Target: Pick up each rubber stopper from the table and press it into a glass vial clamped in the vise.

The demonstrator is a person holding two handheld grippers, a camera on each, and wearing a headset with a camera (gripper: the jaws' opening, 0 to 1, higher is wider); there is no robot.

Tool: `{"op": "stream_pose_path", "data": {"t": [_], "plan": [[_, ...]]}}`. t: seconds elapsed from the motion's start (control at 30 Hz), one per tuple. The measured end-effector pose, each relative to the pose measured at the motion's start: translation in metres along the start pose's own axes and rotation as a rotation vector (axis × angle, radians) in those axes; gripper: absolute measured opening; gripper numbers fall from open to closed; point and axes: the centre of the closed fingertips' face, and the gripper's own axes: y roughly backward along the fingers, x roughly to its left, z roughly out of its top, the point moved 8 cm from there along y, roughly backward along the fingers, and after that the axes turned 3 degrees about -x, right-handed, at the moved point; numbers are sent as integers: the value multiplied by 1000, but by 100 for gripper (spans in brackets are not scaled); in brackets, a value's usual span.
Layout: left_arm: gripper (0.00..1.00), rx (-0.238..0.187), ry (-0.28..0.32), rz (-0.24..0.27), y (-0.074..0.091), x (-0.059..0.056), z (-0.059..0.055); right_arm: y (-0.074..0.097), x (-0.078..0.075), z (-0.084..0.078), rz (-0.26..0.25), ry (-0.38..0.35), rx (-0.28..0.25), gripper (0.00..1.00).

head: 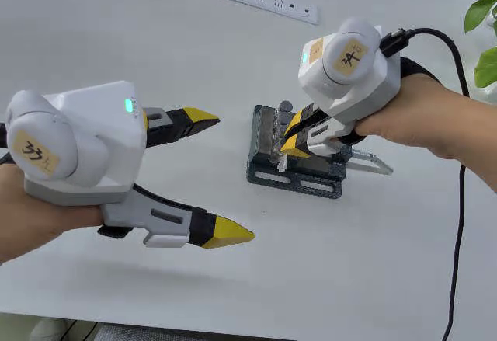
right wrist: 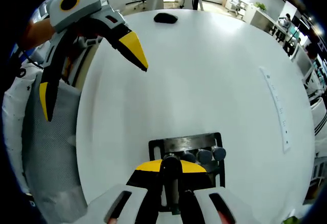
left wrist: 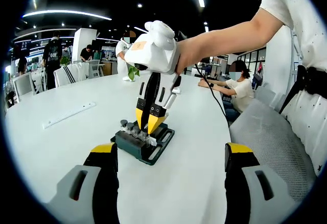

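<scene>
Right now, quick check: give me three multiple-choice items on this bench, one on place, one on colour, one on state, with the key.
1. Where is the right gripper? A. at the vise B. on the power strip C. beside the plant
2. What colour are the tips of the left gripper's fingers? A. red B. yellow C. white
3. The left gripper is: A. shut on a vial B. open C. shut, empty

Key: 1 A, its fingers, shut on a stopper, point down into the vise. 2 B, both tips show yellow. 3 B, there is a wide gap between the fingers and nothing held.
</scene>
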Motion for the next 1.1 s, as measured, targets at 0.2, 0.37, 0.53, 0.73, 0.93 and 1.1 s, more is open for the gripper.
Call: {"op": "stream_pose_path", "data": {"t": [0.2, 0.37, 0.53, 0.73, 0.93, 1.1], "plan": [[85, -2, 3, 1, 0, -1, -2, -1, 1, 0, 6, 9, 7, 5], [85, -2, 7, 1, 0, -1, -3, -3, 1, 2, 7, 33, 26, 5], [85, -5, 9, 1, 0, -1, -3, -3, 2, 3, 11, 47, 43, 6], [84, -8, 13, 0, -1, -1, -4, -4, 1, 3, 13, 60, 59, 6], [83, -10, 17, -5, -2, -1, -4, -5, 1, 5, 10, 51, 70, 5], [83, -12, 19, -7, -4, 0, -3, -6, 0, 5, 11, 43, 74, 5]]}}
